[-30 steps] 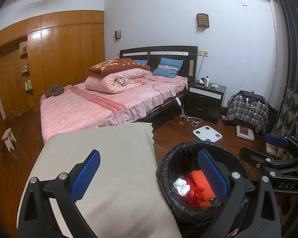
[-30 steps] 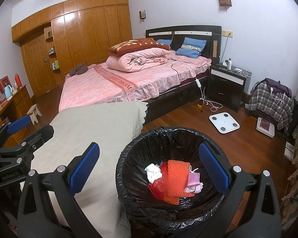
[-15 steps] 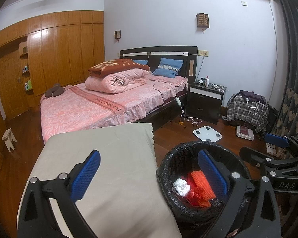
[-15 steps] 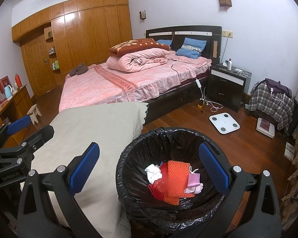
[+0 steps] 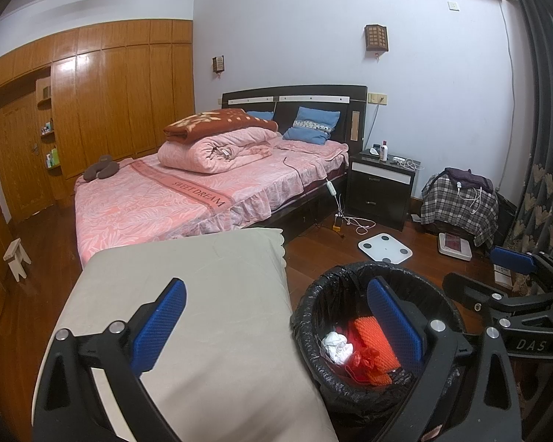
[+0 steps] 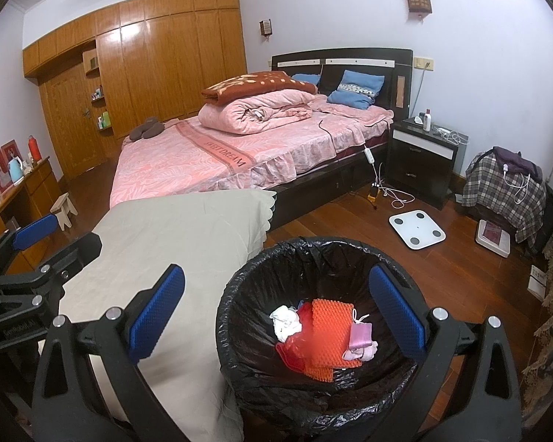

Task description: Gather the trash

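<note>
A black-lined trash bin (image 6: 313, 254) (image 5: 350, 272) stands on the wood floor beside a beige-covered table (image 6: 173, 235) (image 5: 202, 294). Inside lie orange foam netting (image 6: 331, 335) (image 5: 372, 346), a red bag (image 6: 298, 350), a white tissue wad (image 6: 285, 322) (image 5: 336, 346) and a pink mask (image 6: 361, 335). My right gripper (image 6: 276, 316) hangs open above the bin, empty. Over the table's right edge my left gripper (image 5: 276, 324) is open and empty too. Each gripper shows at the side of the other's view: right gripper (image 5: 512, 261), left gripper (image 6: 33, 228).
A bed with pink covers (image 5: 202, 191) fills the middle of the room. A black nightstand (image 5: 381, 191), a white scale (image 5: 384, 247), cables (image 5: 354, 221) and a plaid-covered pile (image 5: 461, 206) sit at the right. A wooden wardrobe (image 5: 110, 103) and small stool (image 5: 15, 258) are left.
</note>
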The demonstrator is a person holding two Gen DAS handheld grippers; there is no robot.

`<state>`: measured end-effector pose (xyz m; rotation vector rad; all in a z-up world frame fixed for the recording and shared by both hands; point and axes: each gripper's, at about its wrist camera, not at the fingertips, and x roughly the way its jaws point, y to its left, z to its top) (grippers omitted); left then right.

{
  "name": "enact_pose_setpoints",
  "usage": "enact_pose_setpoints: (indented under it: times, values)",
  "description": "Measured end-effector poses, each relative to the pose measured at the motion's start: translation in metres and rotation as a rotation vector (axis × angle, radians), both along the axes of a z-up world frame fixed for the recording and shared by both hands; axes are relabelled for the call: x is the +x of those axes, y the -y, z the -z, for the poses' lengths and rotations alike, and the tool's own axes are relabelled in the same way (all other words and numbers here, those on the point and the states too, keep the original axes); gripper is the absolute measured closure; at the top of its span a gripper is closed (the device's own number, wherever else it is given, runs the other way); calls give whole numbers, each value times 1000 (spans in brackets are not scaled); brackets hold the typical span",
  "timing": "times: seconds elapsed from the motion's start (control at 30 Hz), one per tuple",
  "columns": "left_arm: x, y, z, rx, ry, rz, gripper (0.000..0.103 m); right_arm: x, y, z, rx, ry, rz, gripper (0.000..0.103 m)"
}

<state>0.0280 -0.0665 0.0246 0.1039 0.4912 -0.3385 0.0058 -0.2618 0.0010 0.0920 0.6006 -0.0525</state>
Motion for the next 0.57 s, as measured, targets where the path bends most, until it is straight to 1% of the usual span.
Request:
enact_pose_setpoints:
  times: [0.57]
  values:
    - [1,-3,-1,3,-3,-2,6,2,-3,0,1,-3,0,6]
